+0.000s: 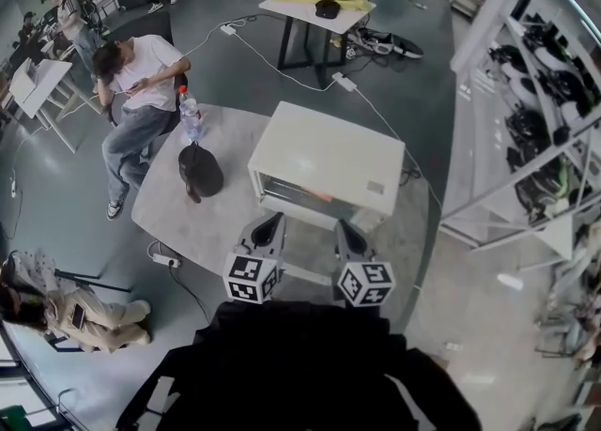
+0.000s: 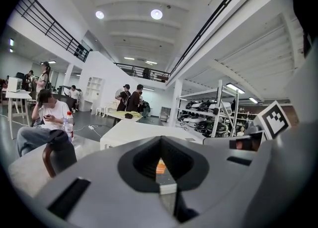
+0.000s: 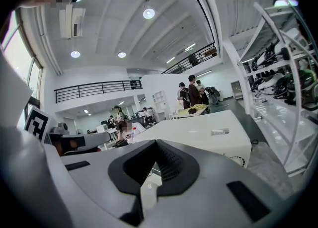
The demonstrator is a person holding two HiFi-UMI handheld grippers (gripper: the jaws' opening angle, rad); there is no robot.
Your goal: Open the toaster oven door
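Note:
The white toaster oven (image 1: 329, 161) stands on a round grey table (image 1: 183, 232), its glass door (image 1: 299, 196) facing me and lying flat against the front. Both grippers hover just before that front, near the table's near edge. My left gripper (image 1: 269, 225) points at the door's left part, my right gripper (image 1: 346, 231) at its right part; neither touches it. In the left gripper view the jaws (image 2: 160, 141) meet with nothing between them, and the oven (image 2: 130, 130) lies beyond. The right gripper (image 3: 156, 142) is likewise shut and empty, with the oven (image 3: 198, 132) ahead.
A black bag (image 1: 199, 171) and a water bottle (image 1: 190, 115) stand on the table left of the oven. A person (image 1: 141, 91) sits beyond them. Metal shelving (image 1: 535, 138) runs along the right. A power strip (image 1: 165, 259) lies on the floor.

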